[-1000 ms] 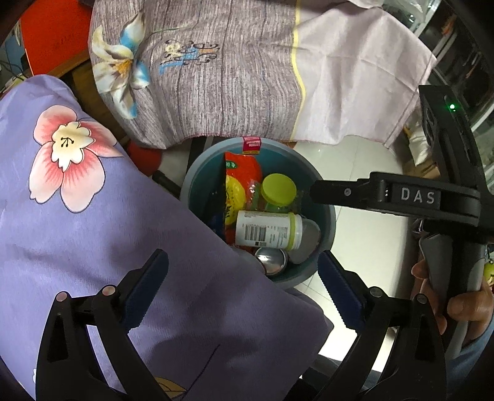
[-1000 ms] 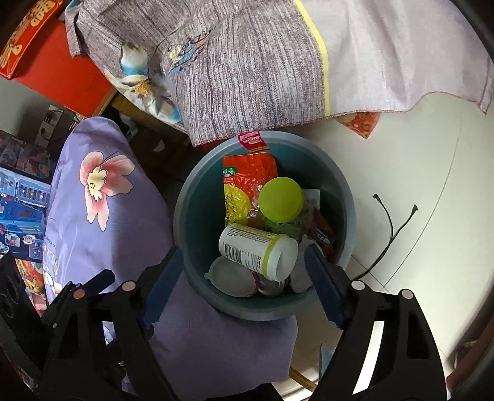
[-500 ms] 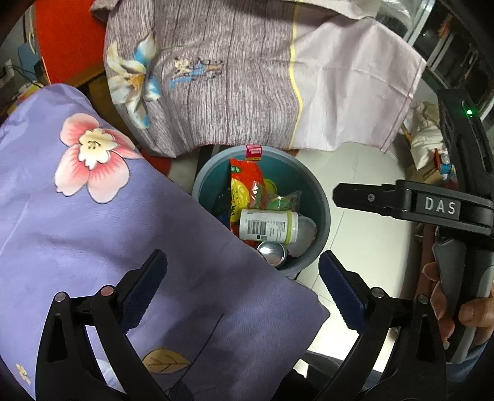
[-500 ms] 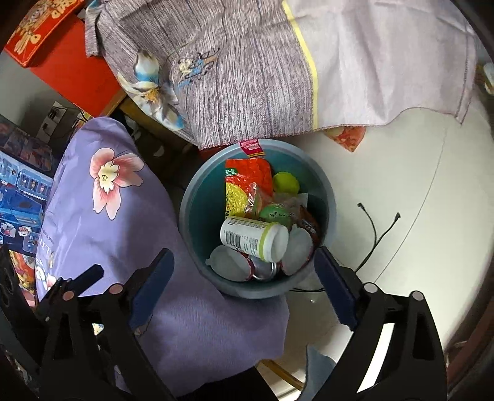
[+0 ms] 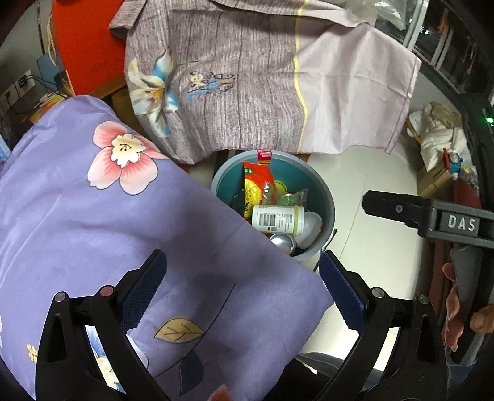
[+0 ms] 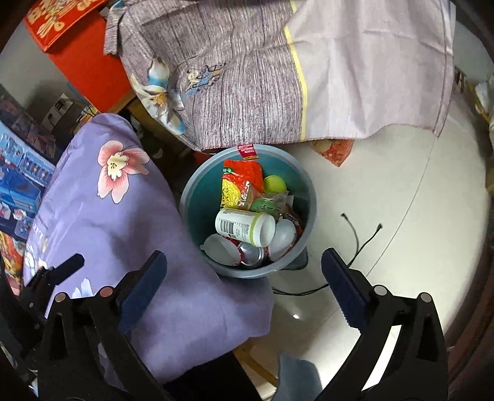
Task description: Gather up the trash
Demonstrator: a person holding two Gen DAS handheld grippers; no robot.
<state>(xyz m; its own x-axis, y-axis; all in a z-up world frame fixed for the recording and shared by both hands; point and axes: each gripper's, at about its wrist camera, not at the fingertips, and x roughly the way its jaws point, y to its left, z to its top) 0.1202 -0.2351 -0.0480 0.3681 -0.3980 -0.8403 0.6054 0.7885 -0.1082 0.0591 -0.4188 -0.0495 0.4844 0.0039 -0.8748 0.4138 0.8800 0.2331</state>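
- Withdrawal is the main change: over the past second both cameras have pulled up and back, and the teal bin (image 6: pixel 304 185) now shows smaller in each view than it did a second ago.
- Left gripper (image 5: pixel 240 283): jaws spread wide, nothing between them; it hangs above the purple floral quilt (image 5: pixel 92 222).
- Right gripper (image 6: pixel 244 282): jaws likewise wide apart and empty, held above the near rim of the bin.
- Contents of the bin, standing on the floor just beside the quilt: a white bottle with a green band (image 6: pixel 244 226) lying on its side, a red and yellow snack bag (image 6: pixel 237 185) leaning on the far wall, a yellow-green lid (image 6: pixel 274 184), a metal can (image 6: pixel 251 254), and two pale dome-shaped pieces, probably plastic, though the view is too poor to be sure.
- The yellow-green lid sits lower and further back than a second ago, which suggests it was let go and has settled.
- Judgement: this drop looks complete; both tools are free for the next item, if any remains out of view.
- Writing: "DAS" in white letters on the right gripper's body, seen from the left wrist. A barcode on the bottle; its fine print is unreadable. Chinese characters on the snack bag and on the red and gold item (image 6: pixel 58 15) at top left, not legible.
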